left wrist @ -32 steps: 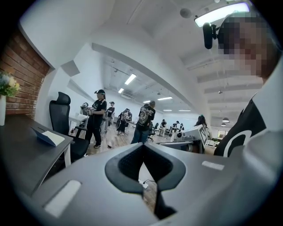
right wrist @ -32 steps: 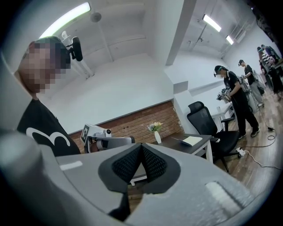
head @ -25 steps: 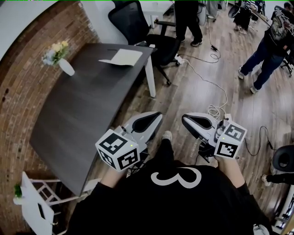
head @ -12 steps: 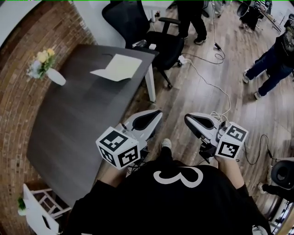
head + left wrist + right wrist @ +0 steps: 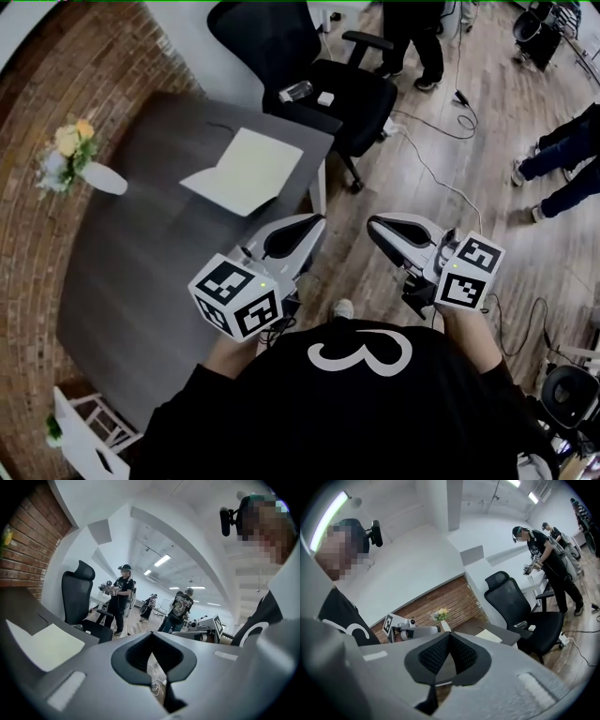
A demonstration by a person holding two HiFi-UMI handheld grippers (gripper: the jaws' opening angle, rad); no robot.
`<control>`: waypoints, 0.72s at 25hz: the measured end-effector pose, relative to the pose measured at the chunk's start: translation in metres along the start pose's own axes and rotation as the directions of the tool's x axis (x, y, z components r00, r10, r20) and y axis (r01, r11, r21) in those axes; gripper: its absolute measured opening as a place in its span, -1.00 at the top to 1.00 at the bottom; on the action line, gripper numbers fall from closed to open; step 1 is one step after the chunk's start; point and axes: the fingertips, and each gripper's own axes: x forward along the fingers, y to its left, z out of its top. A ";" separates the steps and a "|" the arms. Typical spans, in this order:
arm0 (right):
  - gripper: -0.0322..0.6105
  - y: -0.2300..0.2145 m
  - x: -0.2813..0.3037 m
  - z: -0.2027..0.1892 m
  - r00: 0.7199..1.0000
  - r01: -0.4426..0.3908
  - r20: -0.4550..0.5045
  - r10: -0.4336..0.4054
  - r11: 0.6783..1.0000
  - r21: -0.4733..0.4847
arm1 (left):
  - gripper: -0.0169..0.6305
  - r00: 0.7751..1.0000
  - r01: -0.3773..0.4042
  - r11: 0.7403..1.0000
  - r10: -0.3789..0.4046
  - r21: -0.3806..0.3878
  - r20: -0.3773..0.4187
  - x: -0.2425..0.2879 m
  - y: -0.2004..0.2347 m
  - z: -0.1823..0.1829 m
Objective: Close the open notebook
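The open notebook lies with pale blank pages on the far right end of the dark table, one leaf raised a little at the left. It also shows in the left gripper view as the notebook and, small, in the right gripper view. My left gripper hangs shut over the table's right edge, short of the notebook, holding nothing. My right gripper is shut and empty over the wooden floor, right of the table.
A black office chair stands just beyond the notebook's end of the table. A white vase of flowers sits by the brick wall. Cables trail over the floor. People stand at the far right.
The table and notebook have come nearer and lower in the head view. Both grippers keep their place before the body, still shut.
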 end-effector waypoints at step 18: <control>0.89 -0.041 0.131 0.045 0.945 -0.299 -0.153 0.290 0.954 -0.038 | 0.90 0.935 -0.323 0.945 0.327 -0.048 0.135 -0.027 0.110 0.057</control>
